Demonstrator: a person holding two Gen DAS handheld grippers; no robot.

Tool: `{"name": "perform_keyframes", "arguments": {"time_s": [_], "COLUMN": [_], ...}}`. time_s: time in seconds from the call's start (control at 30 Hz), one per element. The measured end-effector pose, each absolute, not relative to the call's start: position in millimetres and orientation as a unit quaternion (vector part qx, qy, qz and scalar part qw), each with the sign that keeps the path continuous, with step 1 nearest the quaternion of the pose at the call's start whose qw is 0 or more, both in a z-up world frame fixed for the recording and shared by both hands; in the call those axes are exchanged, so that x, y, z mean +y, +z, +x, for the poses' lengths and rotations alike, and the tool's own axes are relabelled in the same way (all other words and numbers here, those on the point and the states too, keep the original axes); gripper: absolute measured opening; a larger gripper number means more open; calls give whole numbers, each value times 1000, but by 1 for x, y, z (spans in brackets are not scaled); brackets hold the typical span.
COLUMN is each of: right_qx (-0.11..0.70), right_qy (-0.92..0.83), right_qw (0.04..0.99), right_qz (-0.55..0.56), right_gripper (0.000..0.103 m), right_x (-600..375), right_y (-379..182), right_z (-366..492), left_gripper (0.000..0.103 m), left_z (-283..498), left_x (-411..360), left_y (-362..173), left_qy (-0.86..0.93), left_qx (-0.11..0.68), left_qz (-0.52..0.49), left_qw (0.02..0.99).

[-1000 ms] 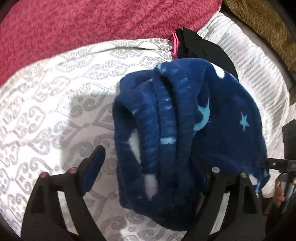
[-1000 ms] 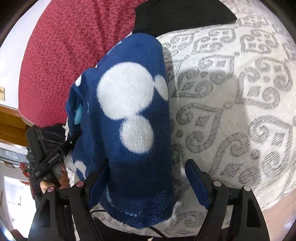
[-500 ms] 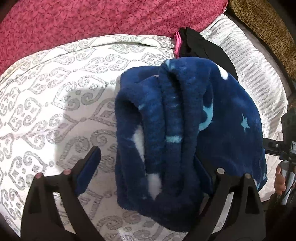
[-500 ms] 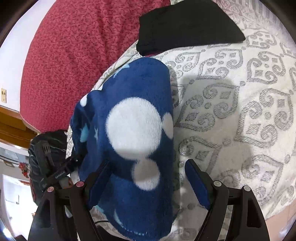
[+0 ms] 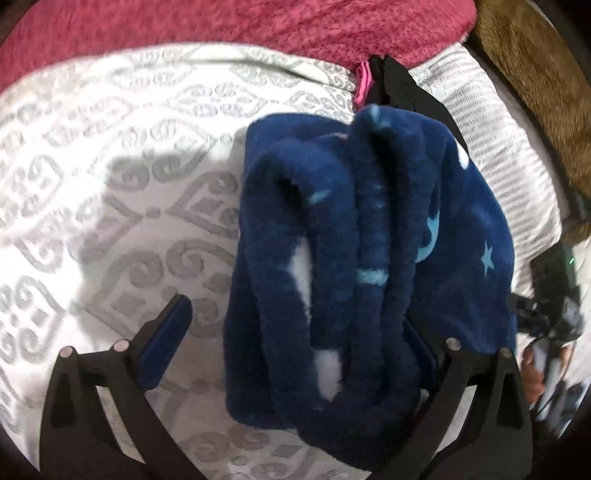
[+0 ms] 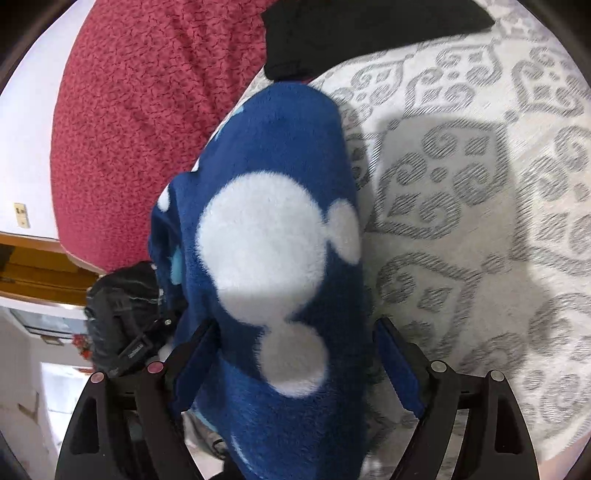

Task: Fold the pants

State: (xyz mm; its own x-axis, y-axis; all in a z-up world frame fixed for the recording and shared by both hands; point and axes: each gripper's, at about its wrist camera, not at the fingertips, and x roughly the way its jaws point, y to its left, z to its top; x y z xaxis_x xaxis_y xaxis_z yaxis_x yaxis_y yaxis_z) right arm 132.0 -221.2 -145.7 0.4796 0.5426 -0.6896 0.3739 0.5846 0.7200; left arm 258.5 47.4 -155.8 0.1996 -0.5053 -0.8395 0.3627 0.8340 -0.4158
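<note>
**Item:** navy fleece pants (image 5: 369, 240), white blotches and pale blue stars, lying on a bed with a grey-patterned white cover (image 5: 110, 184).

**Condition:** already doubled into a thick bundle of several stacked layers; looks nearly done. Judged left: releasing it, perhaps one squaring press.

**Left tool** (image 5: 295, 332): jaws wide, having just been opening. The bundle's near end lies between them; the left pad (image 5: 166, 339) stands clear of the fleece, the right pad is hidden against the fabric.

**Right tool** (image 6: 291, 354): jaws wide, opened slightly further. The bundle's other end fills the gap; whether the pads press cannot be told, but the grip looks slack.

**Surroundings:** red blanket (image 5: 221, 26) along the bed's far edge; a folded black garment (image 6: 369, 29) just beyond the pants, touching or nearly so.

**Open room:** broad bare cover on the side away from the blanket; far side crowded.
</note>
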Motion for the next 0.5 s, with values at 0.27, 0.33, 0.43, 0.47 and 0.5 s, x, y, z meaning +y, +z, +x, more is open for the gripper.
{"name": "perform_keyframes", "arguments": {"time_s": [0.27,0.33,0.43,0.47,0.5], "right_qx": [516,517,516,516,515], "right_qy": [70,71,69,69,66], "right_qw": [729,730,732,734,737], "right_qz": [443,442,439,436,432], "right_gripper": [89,89,89,89,89], "right_x": [-210,-213,-212,-211,-209], "right_y": [-154,-155,-155,-155,-154], "right_z": [143,143,147,149,150], "left_gripper": [103,103,103,102,102], "left_z": [259,261,261,261,260], "left_x": [52,53,51,51,50], "left_y": [-164,-166,-166,-166,-166], "left_qy": [-301,-304,-307,-309,-311], "left_qx": [572,574,571,569,568], "left_qz": [-82,-88,-87,-85,-84], "left_qw": [759,755,756,757,758]}}
